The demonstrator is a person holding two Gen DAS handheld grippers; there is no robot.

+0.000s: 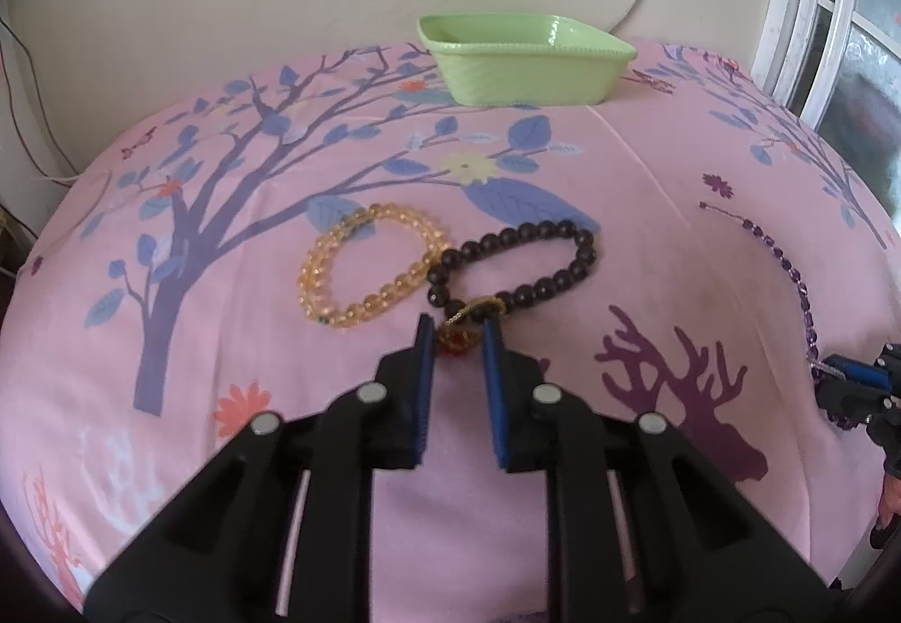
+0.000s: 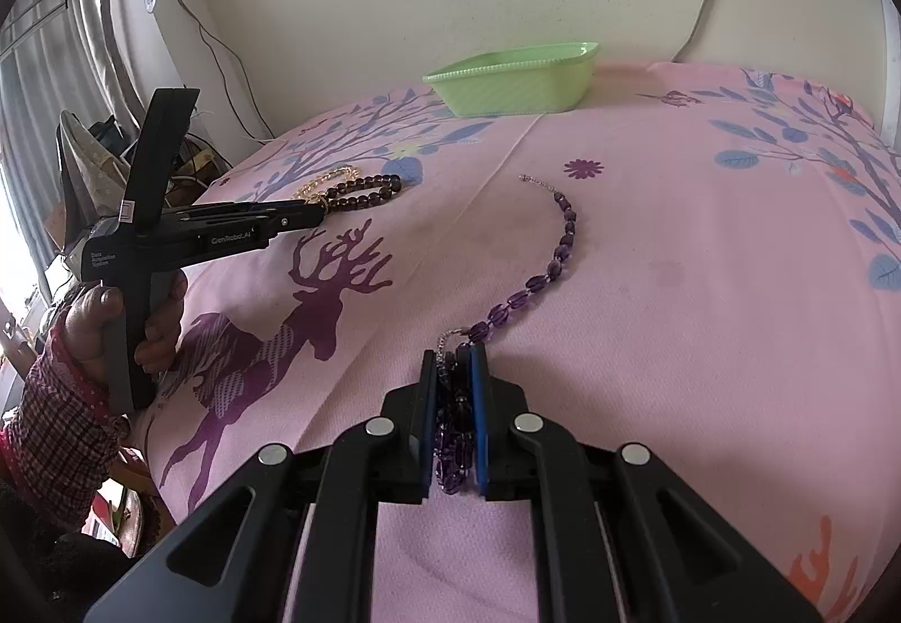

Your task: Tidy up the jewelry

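A dark bead bracelet (image 1: 529,257) with a gold ring and red charm (image 1: 459,340) lies on the pink sheet beside a yellow bead bracelet (image 1: 366,265). My left gripper (image 1: 459,336) is open, its jaws on either side of the red charm. My right gripper (image 2: 455,358) is shut on a purple bead necklace (image 2: 554,262), bunched between the pads with its tail trailing over the sheet. The necklace also shows in the left wrist view (image 1: 788,274). A green tray (image 1: 523,59) sits at the far edge; it also shows in the right wrist view (image 2: 512,79).
The pink printed sheet (image 1: 647,228) covers a bed against a cream wall. A window (image 1: 844,31) is at the right. Cables and clutter (image 2: 96,144) lie off the bed's left side. My left hand holds its gripper body (image 2: 169,234).
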